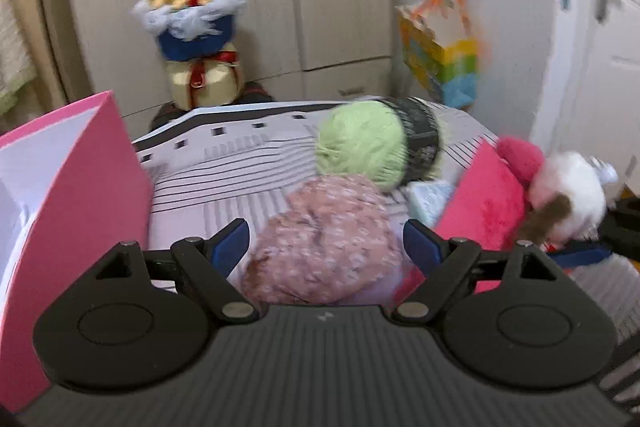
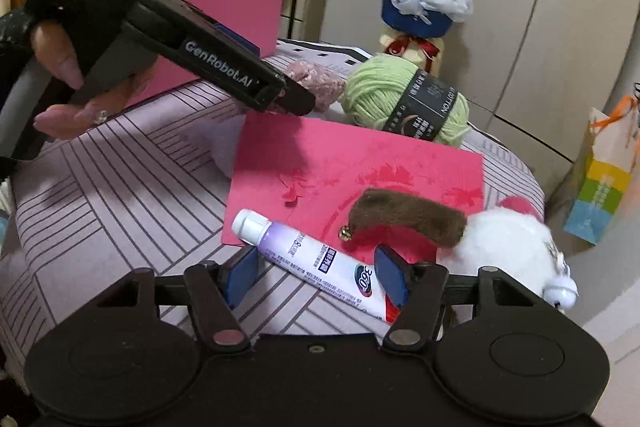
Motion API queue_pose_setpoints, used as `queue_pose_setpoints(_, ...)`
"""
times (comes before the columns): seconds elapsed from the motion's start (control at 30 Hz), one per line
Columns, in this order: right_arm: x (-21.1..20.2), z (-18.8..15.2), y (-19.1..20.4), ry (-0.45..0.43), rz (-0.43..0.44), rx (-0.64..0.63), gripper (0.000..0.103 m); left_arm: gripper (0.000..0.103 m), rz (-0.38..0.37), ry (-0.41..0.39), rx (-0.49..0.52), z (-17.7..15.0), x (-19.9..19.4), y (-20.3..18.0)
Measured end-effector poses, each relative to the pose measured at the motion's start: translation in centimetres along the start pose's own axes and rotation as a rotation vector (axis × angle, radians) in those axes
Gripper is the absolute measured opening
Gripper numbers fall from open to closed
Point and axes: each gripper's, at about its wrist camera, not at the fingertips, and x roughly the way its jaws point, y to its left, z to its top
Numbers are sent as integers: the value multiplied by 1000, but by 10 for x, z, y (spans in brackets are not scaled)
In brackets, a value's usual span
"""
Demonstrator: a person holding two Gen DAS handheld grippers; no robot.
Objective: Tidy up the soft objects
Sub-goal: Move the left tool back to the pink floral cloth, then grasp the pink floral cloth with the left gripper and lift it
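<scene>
My left gripper [image 1: 326, 243] is open, its blue pads either side of a pink floral fabric bundle [image 1: 324, 239] on the striped table; the bundle also shows in the right wrist view [image 2: 320, 83]. A green yarn ball [image 1: 364, 143] [image 2: 404, 99] lies just beyond. A white plush with a brown tail [image 2: 500, 243] [image 1: 568, 195] lies at the right on a pink sheet [image 2: 352, 171]. My right gripper [image 2: 320, 275] is open around a white toothpaste tube [image 2: 316, 263]. The left gripper's body [image 2: 180, 59] reaches in from the left.
An open pink box [image 1: 72, 179] [image 2: 232, 7] stands at the table's left. A flower bouquet [image 1: 192, 27] [image 2: 420, 3] stands behind the table before cupboards. A colourful paper bag [image 1: 444, 59] [image 2: 600, 183] hangs at the right. The table edge [image 2: 532, 187] curves down on the right.
</scene>
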Motion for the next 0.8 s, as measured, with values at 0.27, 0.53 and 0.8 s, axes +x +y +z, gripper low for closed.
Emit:
queue_pose_setpoints(0.27,-1,-1,2,-26,70,-31,60,49,-7,46,-58,0,6,15)
queue_pose_setpoints(0.53,-5,-2,4,-54,144,-26,49,53,12,116,-137,-7,21,21)
queue_pose_setpoints(0.8,-5,5,12,6,156,153,46,12,50,55,-120,-14,5,21)
